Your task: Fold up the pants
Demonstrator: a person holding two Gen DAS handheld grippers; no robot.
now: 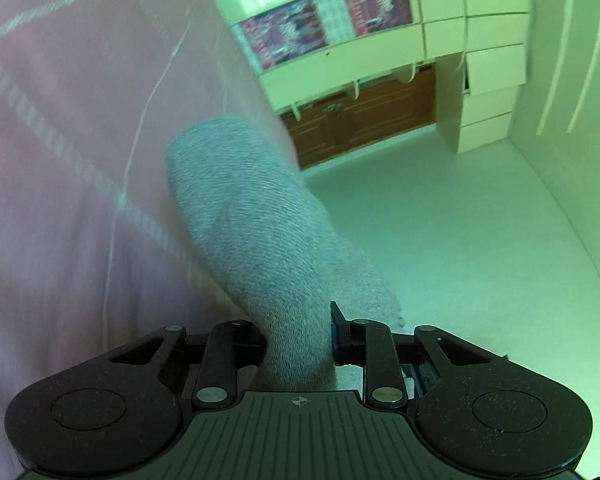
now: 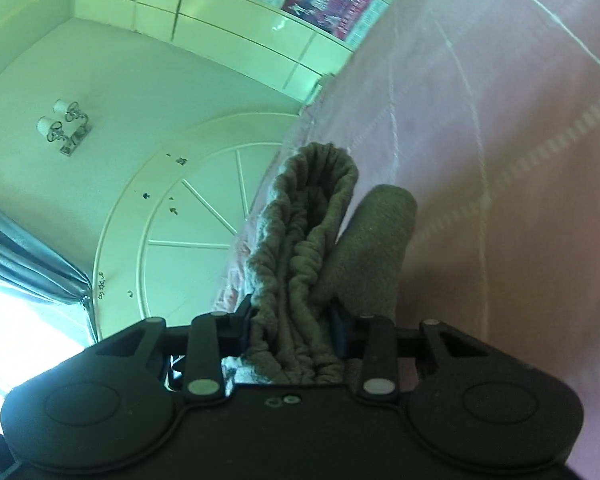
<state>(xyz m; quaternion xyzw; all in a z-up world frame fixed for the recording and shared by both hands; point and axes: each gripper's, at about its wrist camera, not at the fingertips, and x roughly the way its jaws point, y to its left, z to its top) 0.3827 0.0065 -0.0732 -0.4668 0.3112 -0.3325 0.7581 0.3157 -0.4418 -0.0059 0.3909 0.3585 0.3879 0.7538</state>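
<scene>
The pants are grey knit fabric. In the left wrist view a rolled fold of the pants [image 1: 240, 208] runs forward from between the jaws, and my left gripper [image 1: 298, 336] is shut on it. In the right wrist view the gathered, wrinkled waistband of the pants [image 2: 300, 240] is bunched between the jaws, with my right gripper [image 2: 294, 328] shut on it. A smoother grey fold [image 2: 380, 232] stands just to its right. Both bundles are lifted in front of a pink bedsheet [image 1: 60, 160]. The remainder of the garment is hidden.
The pink sheet [image 2: 500, 160] with pale stitched lines fills one side of each view. Behind are white cupboards [image 1: 480, 20], red posters [image 1: 320, 28], a brown wooden cabinet [image 1: 360, 120], a round white headboard panel [image 2: 188, 220], a wall lamp [image 2: 64, 124] and a grey curtain [image 2: 20, 256].
</scene>
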